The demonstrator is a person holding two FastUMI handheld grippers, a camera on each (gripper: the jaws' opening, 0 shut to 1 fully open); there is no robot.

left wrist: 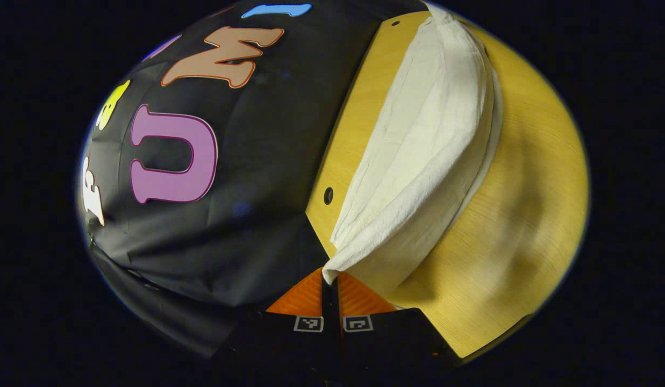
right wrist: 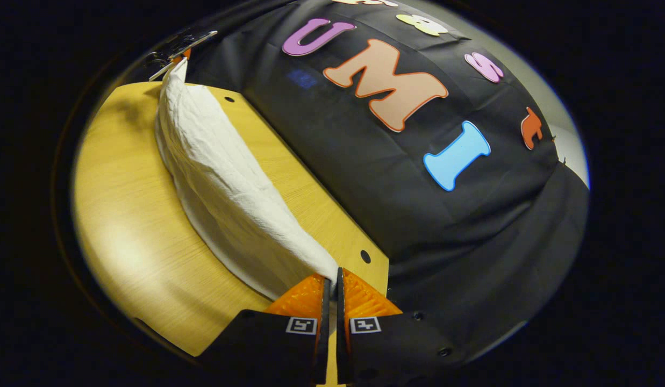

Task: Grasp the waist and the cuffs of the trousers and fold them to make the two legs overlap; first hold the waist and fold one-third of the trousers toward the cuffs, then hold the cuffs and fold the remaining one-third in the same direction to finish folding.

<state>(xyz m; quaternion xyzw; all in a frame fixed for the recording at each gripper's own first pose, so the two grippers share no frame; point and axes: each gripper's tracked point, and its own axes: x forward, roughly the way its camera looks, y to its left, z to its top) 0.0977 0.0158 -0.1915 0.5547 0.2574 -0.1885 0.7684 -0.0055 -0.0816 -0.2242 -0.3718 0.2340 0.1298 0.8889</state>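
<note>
While both ends hang lifted, the white crinkled trousers [left wrist: 418,161] sag in a soft arc over the wood-grain table [left wrist: 526,215] | left gripper [left wrist: 330,279] pinches one end | right gripper [right wrist: 330,279] pinches the other | ribbed pads [right wrist: 305,298] pressed together on cloth.

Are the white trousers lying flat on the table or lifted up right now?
Partly lifted: the trousers are pinched at each end by the left gripper and right gripper, the raised edge hanging between them above the table.
</note>
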